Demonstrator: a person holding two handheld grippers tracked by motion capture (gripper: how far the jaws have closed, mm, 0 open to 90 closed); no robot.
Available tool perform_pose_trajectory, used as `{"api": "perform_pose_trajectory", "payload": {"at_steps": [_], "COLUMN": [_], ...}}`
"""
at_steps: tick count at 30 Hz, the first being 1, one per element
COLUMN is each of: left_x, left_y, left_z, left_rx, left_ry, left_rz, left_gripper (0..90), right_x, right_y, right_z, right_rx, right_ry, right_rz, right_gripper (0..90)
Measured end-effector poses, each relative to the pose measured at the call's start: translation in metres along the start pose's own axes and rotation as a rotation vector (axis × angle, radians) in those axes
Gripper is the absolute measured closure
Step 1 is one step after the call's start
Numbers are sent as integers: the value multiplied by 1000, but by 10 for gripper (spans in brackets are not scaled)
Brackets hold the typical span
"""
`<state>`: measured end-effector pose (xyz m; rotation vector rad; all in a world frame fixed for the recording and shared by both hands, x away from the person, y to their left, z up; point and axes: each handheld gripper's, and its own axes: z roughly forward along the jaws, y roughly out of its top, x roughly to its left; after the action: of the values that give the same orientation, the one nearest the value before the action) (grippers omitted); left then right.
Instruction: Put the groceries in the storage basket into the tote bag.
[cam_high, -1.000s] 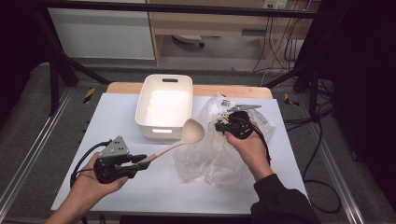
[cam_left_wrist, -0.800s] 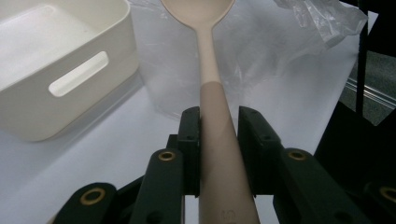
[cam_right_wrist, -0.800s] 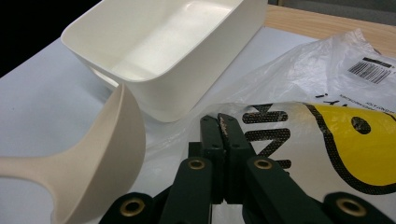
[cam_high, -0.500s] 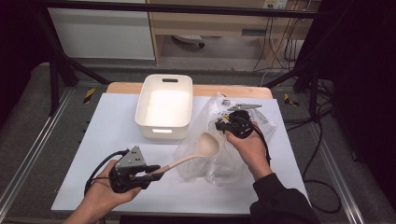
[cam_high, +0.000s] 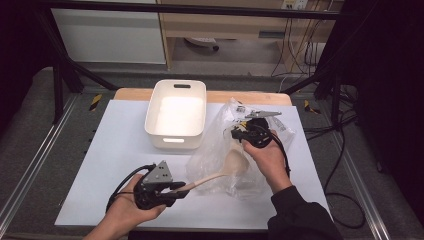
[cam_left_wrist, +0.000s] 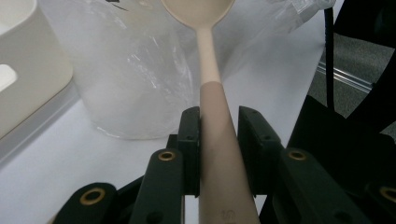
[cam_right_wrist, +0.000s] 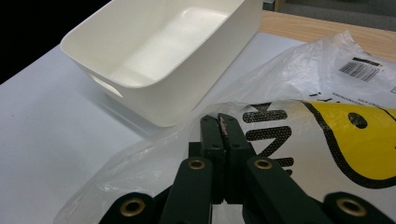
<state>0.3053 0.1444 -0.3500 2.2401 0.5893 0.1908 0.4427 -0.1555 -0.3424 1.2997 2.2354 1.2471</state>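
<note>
Spoon (cam_left_wrist: 212, 93): matt beige, smooth, prob. wood or plastic. Bag (cam_high: 215, 145): clear, glossy, crinkled plastic film. Tub (cam_high: 176, 116): smooth white plastic.

Beige spoon (cam_high: 222, 169) (bowl in clear bag (cam_high: 220, 145))

Light falls from above onto the white worktop (cam_high: 120, 150), which reads bright and even, while the floor and the edges of the high view sink into near black. The inside of the white bin (cam_high: 176, 114) glows almost blown out. The clear plastic bag (cam_high: 220, 150) carries small glints and soft grey folds. Shadows under the hands are short and faint. In the left gripper view the near spoon handle (cam_left_wrist: 219, 154) and black jaws are soft, out of focus; in the right gripper view the foreground jaws blur likewise, and the bag's print stays fairly sharp.
</note>
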Motion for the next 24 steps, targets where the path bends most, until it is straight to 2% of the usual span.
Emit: {"api": "perform_pose_trajectory", "payload": {"at_steps": [7,10,18,24], "left_x": [3,7,20,31], "left_y": [1,-1,-3,-6], "left_z": [22,28,30,30], "left_rx": [46,57,62,50], "left_ry": [27,43,94,112], "left_rz": [15,7,0,-29], "left_gripper": [709,709,709,709], "right_x": [-1,-1,-2,-2], "right_y": [0,0,-1,-2], "right_z": [-7,-10,-18,-21], "right_rx": [-17,-21,-34,-35], "right_ry": [-2,-1,-4,-4], "right_rz": [2,4,7,6], "right_gripper": [900,900,900,900]}}
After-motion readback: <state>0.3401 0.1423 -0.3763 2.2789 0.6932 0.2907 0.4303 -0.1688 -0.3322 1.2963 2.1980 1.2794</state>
